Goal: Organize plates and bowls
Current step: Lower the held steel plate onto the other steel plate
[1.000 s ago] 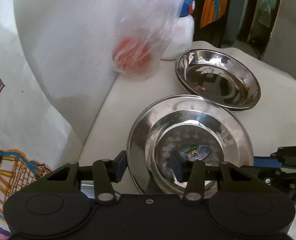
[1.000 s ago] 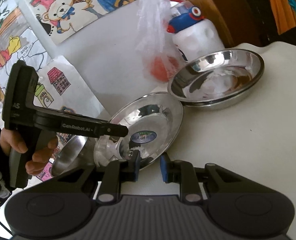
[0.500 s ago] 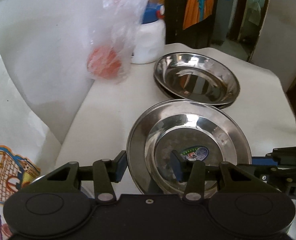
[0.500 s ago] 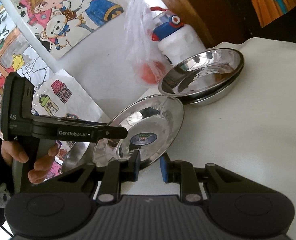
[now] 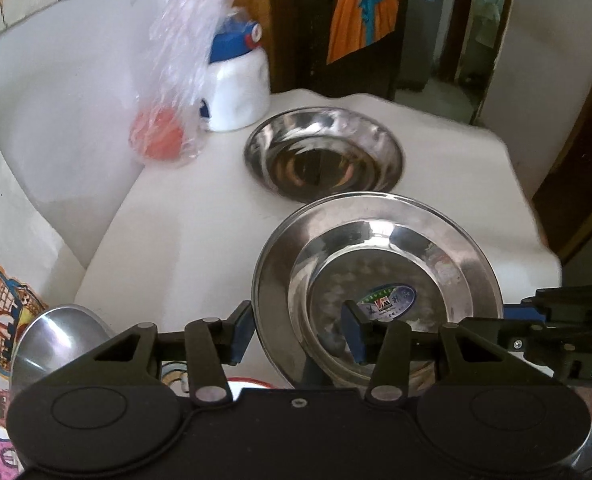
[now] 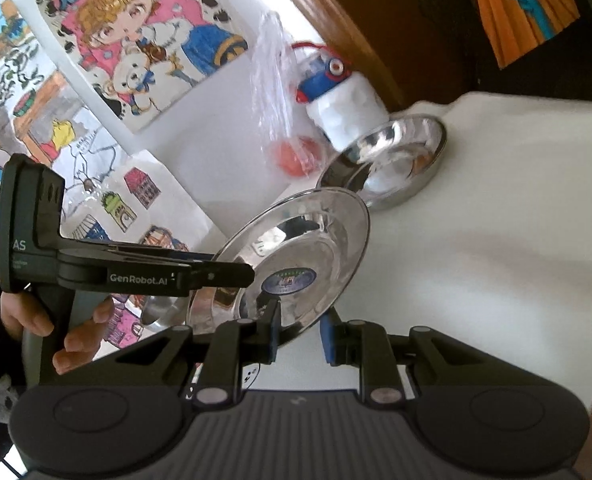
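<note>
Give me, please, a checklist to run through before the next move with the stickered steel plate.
1. Round stainless-steel plate with blue sticker raised off the white table, tilted: ok.
2. Left gripper holding that plate firmly: cannot tell; its fingers straddle the near rim.
3. Right gripper holding the plate: cannot tell; the rim passes between its fingers.
4. Deep round steel dish ahead is empty: ok.
5. Clear plastic bag holding something orange and white bottle with blue cap stand apart from the dish: ok.
</note>
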